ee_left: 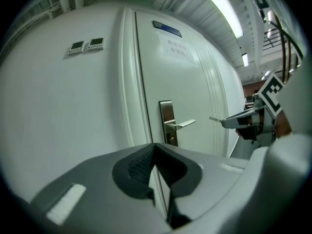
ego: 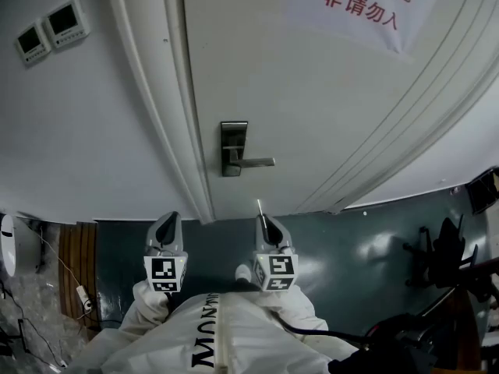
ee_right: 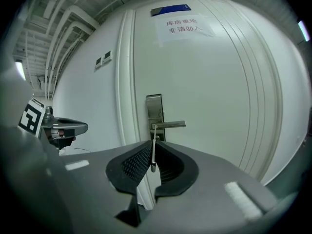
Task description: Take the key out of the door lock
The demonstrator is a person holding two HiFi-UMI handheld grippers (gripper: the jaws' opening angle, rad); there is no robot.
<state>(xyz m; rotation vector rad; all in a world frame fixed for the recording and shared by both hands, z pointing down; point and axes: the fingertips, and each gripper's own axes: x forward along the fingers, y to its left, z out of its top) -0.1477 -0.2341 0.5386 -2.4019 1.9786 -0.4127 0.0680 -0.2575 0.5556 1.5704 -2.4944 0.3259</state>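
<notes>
The white door carries a steel lock plate with a lever handle; nothing sticks out of the plate. My right gripper hangs back from the door, below the handle in the head view. It is shut on the key, whose thin blade points toward the door. The left gripper view shows that key well to the right of the lock plate. My left gripper is level with the right one, its pads closed together on nothing.
The door frame runs just left of the lock. Two wall control panels sit at the upper left. A paper notice hangs on the door. Dark chair-like gear stands at the right, and cables lie at the lower left.
</notes>
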